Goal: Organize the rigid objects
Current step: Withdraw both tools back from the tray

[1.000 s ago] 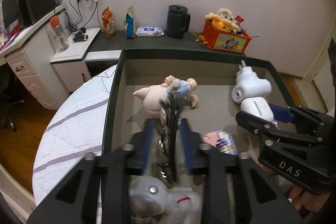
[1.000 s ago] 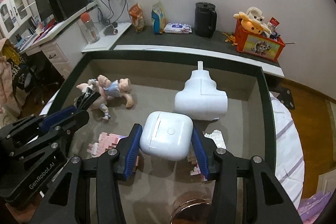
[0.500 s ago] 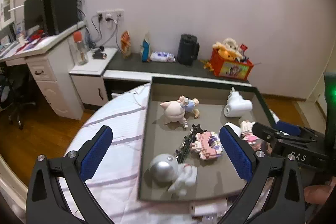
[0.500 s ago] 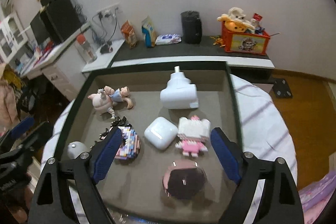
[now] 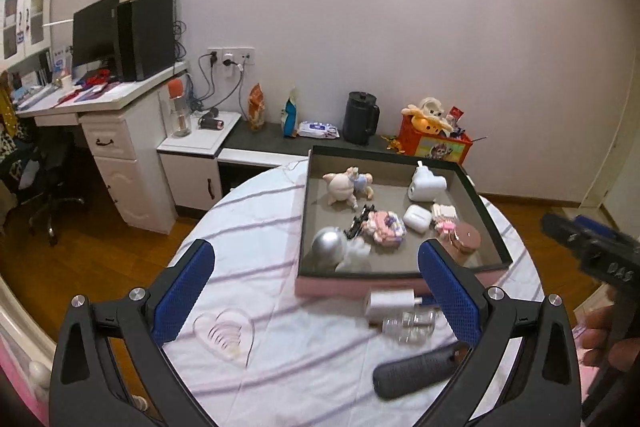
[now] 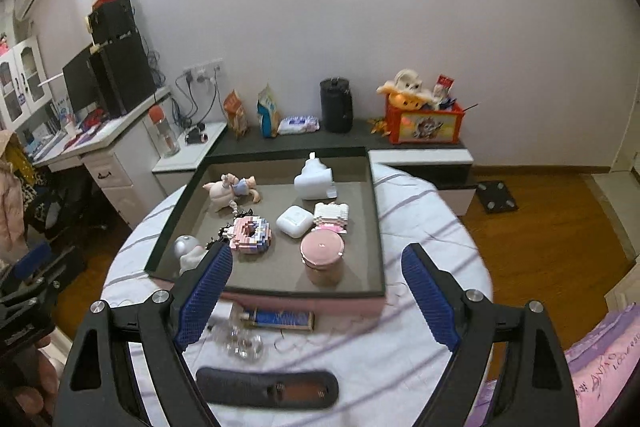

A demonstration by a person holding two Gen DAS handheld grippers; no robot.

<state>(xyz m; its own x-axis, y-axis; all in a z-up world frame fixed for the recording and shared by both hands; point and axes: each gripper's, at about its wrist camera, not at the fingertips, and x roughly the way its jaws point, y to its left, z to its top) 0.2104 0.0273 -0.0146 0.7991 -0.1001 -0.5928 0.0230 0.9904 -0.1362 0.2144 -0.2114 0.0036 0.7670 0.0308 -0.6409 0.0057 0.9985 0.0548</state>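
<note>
Left wrist view: right gripper (image 5: 560, 223) reads "DAS"; both grippers' jaws just opened wide, holding nothing above the tray (image 5: 404, 267)

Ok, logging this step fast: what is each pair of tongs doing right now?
Left tongs: open, holding nothing, jaws just opened.
Right tongs: open, holding nothing, jaws just opened.

The tray (image 6: 376, 227) had a dark green rim, a grey-brown floor and a pink base. In it lay a white earbud case (image 6: 295, 221), a white plug (image 6: 314, 183), a pink jar (image 6: 322, 247), a pink-and-white block toy (image 6: 251, 233) and a silver-headed white figure (image 5: 335, 247). The tablecloth (image 5: 280, 307) was white with lilac stripes. Both grippers' pads (image 6: 206, 291) were blue on black frames.
</note>
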